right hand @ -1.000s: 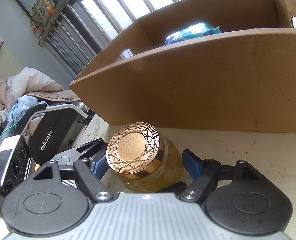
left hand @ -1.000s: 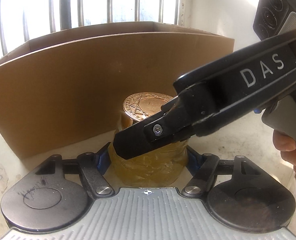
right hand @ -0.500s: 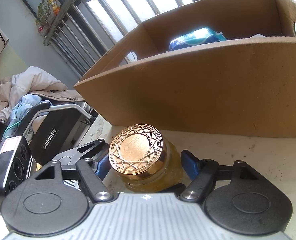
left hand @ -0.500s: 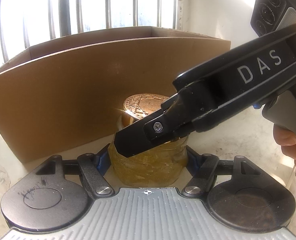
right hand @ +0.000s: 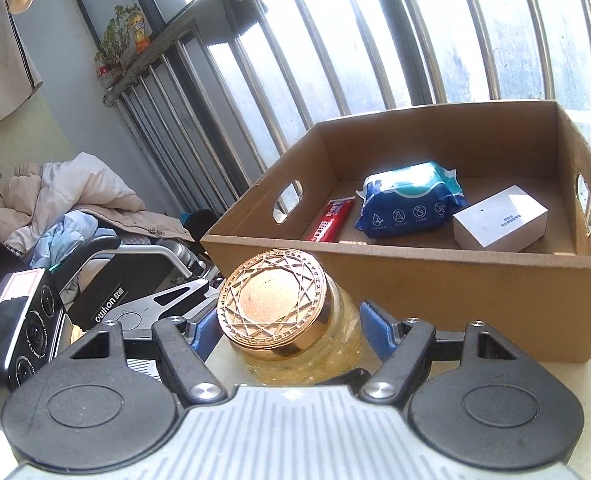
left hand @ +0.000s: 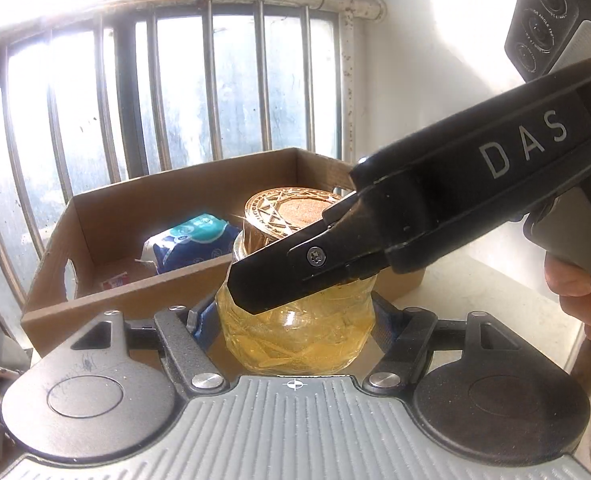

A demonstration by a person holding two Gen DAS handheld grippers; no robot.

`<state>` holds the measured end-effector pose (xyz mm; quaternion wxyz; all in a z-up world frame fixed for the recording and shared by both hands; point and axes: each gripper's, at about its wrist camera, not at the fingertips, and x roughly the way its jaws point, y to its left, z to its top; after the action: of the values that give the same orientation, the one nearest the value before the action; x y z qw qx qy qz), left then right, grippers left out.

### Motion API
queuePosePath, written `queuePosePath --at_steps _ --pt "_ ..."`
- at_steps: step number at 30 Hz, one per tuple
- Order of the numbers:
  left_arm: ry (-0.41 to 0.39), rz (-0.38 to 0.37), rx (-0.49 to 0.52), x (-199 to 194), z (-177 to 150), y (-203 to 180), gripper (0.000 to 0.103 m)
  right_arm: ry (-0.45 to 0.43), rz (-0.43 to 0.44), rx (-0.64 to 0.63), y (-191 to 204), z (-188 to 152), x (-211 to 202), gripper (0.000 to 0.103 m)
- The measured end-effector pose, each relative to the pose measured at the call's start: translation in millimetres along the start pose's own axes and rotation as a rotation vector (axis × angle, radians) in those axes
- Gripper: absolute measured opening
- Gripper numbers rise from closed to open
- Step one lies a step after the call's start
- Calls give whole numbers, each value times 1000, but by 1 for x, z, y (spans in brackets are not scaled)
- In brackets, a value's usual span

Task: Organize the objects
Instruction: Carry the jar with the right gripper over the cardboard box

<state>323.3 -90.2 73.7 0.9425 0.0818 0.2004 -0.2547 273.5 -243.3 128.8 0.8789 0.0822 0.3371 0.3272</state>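
Note:
A glass jar (left hand: 295,336) of yellow contents with a patterned copper lid (right hand: 273,304) hangs above the tabletop, in front of the cardboard box (right hand: 435,284). My left gripper (left hand: 293,320) is shut on the jar's body, a blue pad on each side. My right gripper (right hand: 289,330) is shut on the same jar from another side. In the left wrist view one black finger (left hand: 295,276) of the right gripper crosses the jar under the lid. The jar's base is hidden behind the gripper bodies.
The open box (left hand: 107,308) holds a blue wipes pack (right hand: 409,204), a red tube (right hand: 331,222) and a small white box (right hand: 499,222). A barred window stands behind it. A black folding frame (right hand: 111,280) and piled clothes (right hand: 71,196) lie to the left. A hand (left hand: 575,292) grips the right handle.
Both grippers have risen with the jar held between them. The box's front wall has dropped lower in both views, so the box's inside now shows.

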Motion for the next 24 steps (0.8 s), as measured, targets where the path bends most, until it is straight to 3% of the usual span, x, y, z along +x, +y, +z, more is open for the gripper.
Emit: queuePosePath --at_steps 4,9,13,17,24 --pt "-42 10 14 -24 19 0 72 -33 1 -25 5 30 -10 77" --pt "-30 10 8 -6 46 21 72 -20 5 -26 -3 66 4 77" --pt "54 -13 -16 28 49 37 72 40 8 17 -23 91 36 77" --pt "191 -60 -61 71 53 62 72 141 17 98 -53 104 78 76" --pt "386 -186 -283 125 48 108 73 252 44 195 -92 101 125 76"
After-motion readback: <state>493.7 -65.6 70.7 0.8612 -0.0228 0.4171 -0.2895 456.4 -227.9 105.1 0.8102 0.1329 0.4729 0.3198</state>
